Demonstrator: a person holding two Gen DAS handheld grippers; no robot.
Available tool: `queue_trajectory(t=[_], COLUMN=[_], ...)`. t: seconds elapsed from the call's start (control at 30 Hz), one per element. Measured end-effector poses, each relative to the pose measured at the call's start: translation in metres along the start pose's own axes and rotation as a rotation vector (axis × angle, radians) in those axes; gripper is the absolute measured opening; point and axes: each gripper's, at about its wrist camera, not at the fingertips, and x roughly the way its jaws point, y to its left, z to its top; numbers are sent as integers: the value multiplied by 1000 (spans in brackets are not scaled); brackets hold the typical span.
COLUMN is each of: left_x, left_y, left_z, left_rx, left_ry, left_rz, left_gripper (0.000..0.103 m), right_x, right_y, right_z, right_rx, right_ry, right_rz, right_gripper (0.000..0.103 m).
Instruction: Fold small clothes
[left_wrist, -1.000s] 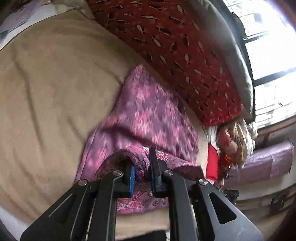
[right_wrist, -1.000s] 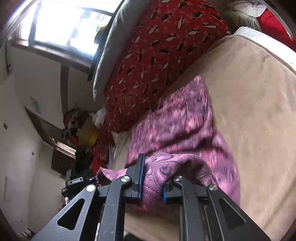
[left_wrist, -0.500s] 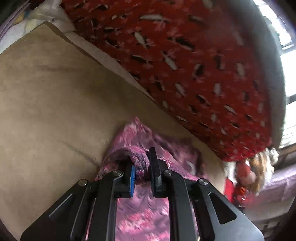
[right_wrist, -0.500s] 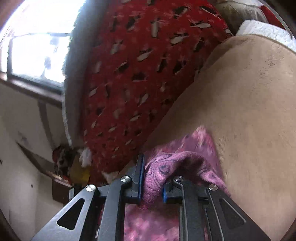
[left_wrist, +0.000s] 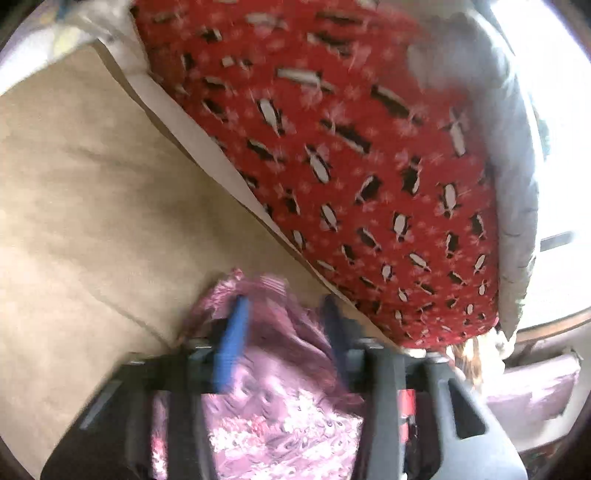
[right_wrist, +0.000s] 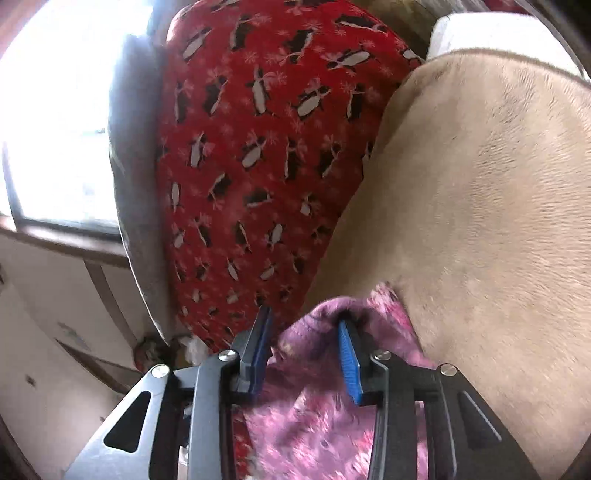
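Between open tools (left_wrist: 284, 325), purple garment (right_wrist: 317, 417)

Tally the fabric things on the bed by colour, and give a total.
Purple-pink: 1, the floral garment
Red: 1, the penguin-print blanket
Beige: 1, the bed cover
Grey: 1, the pillow
Total: 4

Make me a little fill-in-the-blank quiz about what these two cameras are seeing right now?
1. The pink garment lies on a ____ blanket.
2. The red cushion is printed with ____.
3. The jaws of both the left gripper and the right gripper stand ____.

Missing words: beige; penguins; open
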Motion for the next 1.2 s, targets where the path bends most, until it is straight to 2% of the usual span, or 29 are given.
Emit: queue_trajectory(t=[0.07,0.13,0.2,0.27,0.33,0.43,0.47,0.57,0.67,0.73,0.77,0.8,0.83,0.87,0.9,0.93,0.97,1.03,1.07,1.13,1.17,1.2], left_x=[-5,-5,-3,5,16,35,39,43,42,38,38,35,32,27,25,24,28,40,47,44,41,39], left_y=[3,9,14,17,19,13,10,0,-1,4,5,7,8,8,6,5,6,12,18,19,18,18], left_z=[-10,-22,-48,-72,-95,-123,-130,-141,-133,-127,-127,-126,-124,-122,-121,-120,-118,-117,-117,-116,-115,-115], left_rx=[-2,-5,22,51,91,224,275,362,345,332,333,327,321,319,324,337,350,352,340,329,322,314], left_ry=[-11,7,26,20,8,-27,-44,-98,-82,-73,-68,-70,-78,-91,-103,-111,-112,-78,-58,-67,-70,-74], left_rz=[-16,-9,11,51,118,290,332,389,365,314,302,283,264,249,249,265,314,384,388,378,367,348], left_gripper=[51,51,51,51,51,51,51,52,52,52,52,52,52,52,52,52,52,52,52,52,52,52], right_x=[-13,-24,-34,-25,-12,17,23,16,20,33,44,51,56,58,53,44,41,47,46,34,28,24], right_y=[-2,-6,-8,-2,3,11,15,26,24,17,13,13,19,29,34,31,23,-1,-2,24,40,57], right_z=[-5,-4,-5,-7,-14,-30,-34,-32,-13,-6,-5,-6,-11,-16,-19,-19,-17,-16,-17,-19,-22,-27], right_rx=[24,70,74,-2,-70,-228,-272,-314,-308,-277,-265,-275,-324,-409,-436,-423,-392,-331,-339,-408,-450,-493], right_ry=[-45,-93,-135,-91,-43,37,48,-29,-72,-30,25,60,98,89,58,9,-5,80,94,1,-66,-98], right_rz=[49,101,90,-54,-145,-383,-432,-419,-515,-540,-521,-499,-474,-476,-466,-433,-447,-551,-555,-632,-637,-565], right_gripper=[44,44,48,48,48,50,50,50,57,57,53,44,10,10,10,10,10,10,11,21,21,21])
